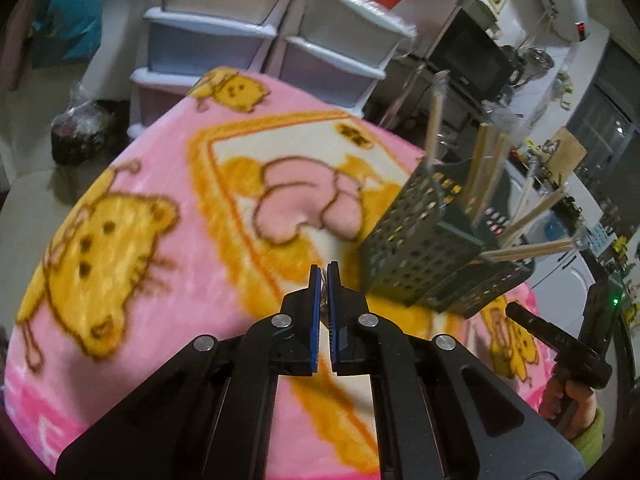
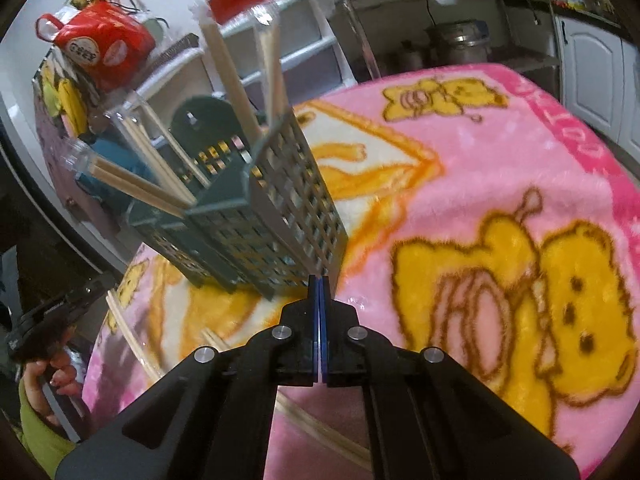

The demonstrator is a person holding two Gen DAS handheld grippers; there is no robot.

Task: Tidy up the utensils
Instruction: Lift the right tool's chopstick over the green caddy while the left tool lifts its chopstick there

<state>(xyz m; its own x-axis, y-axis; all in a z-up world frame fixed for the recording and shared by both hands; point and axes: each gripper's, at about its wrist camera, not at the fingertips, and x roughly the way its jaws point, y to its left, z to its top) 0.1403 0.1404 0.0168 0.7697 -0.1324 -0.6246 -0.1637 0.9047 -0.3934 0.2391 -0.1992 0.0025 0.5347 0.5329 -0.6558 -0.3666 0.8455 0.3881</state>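
A dark green perforated utensil holder (image 1: pixel 424 248) stands on the pink cartoon blanket (image 1: pixel 168 288); it also shows in the right wrist view (image 2: pixel 264 216). Several pairs of wooden chopsticks in clear wrappers (image 1: pixel 532 248) stick out of it, as the right wrist view (image 2: pixel 136 184) shows too. More wrapped chopsticks (image 2: pixel 132 340) lie flat on the blanket below the holder. My left gripper (image 1: pixel 324 270) is nearly shut, a thin gap between the pads, nothing held, just left of the holder's base. My right gripper (image 2: pixel 319 280) is shut and empty, just in front of the holder's base.
White plastic drawer units (image 1: pixel 224 40) stand behind the table. A microwave (image 1: pixel 468 56) and kitchen clutter are at the right. A red bag (image 2: pixel 100 48) sits on a shelf. The other handle and hand (image 1: pixel 568 356) are at the right edge.
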